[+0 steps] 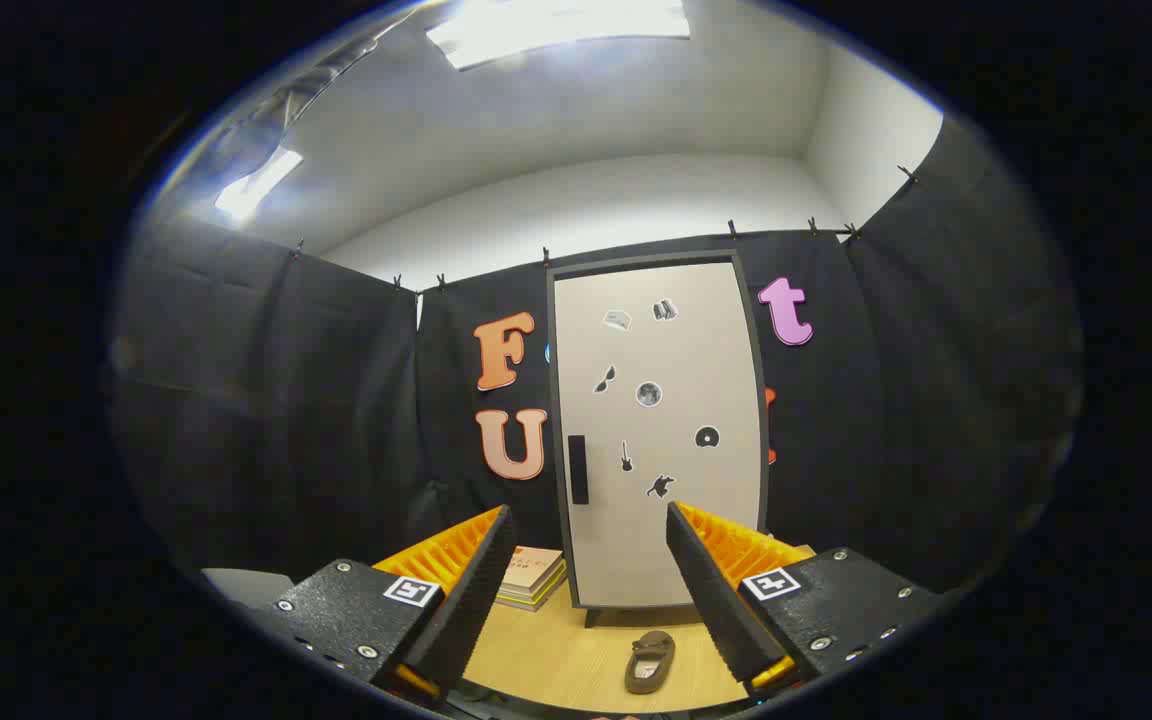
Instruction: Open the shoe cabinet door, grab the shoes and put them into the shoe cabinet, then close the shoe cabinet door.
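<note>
A: Currently holding the gripper [586, 590] up off the wooden table [546, 665], aimed at the shoe cabinet [661, 430]. Jaws spread wide, gripping nothing, just air between the black fingers [476, 590] with orange backing.

B: Cabinet state?

A: Shut. Pale door [676, 540] flush in a dark frame, black vertical handle [578, 483] on its left edge. Small dark stickers [648, 394] scattered over the door face. Standing upright on short dark feet at the far side of the table, backed against the black cloth wall [266, 400].

B: Shoe location?

A: One dark brownish shoe [650, 662] lying flat on the table, in front of the cabinet, well short of the door. Seen between the two fingers, closer to the right one, low down near its base. Not touched by either finger. Looks like a slip-on with a strap across the top; detail too small to confirm.

B: Anything else on the table?

A: Small stack of books [532, 577], just left of the cabinet's base, partly hidden behind the left finger. Square marker tags [411, 590] on top of both gripper bodies.

B: Overhead?

A: White ceiling above the cloth, two bright light panels [556, 25].
</note>
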Demonstrator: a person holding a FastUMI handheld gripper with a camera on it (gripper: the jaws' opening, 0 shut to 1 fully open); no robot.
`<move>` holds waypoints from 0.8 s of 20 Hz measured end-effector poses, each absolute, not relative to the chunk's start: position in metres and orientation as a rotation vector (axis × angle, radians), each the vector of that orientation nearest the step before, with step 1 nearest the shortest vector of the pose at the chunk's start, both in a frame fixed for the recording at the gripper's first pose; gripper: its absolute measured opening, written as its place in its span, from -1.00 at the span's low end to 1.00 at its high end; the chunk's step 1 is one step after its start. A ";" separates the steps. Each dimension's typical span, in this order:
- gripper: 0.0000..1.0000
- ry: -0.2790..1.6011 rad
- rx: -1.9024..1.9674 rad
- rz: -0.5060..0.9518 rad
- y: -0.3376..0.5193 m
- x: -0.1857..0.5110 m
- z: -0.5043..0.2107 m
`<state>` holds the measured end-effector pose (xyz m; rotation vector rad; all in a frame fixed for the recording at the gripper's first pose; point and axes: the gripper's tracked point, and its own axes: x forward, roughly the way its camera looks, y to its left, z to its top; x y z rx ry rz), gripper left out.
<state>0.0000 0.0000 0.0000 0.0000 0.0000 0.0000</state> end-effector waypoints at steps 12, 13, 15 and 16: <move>0.89 0.016 -0.069 0.000 0.008 0.013 -0.010; 0.89 0.019 -0.075 0.001 0.008 0.014 -0.011; 0.89 0.025 -0.082 0.004 0.009 0.017 -0.012; 0.89 0.025 -0.081 0.006 0.010 0.017 -0.014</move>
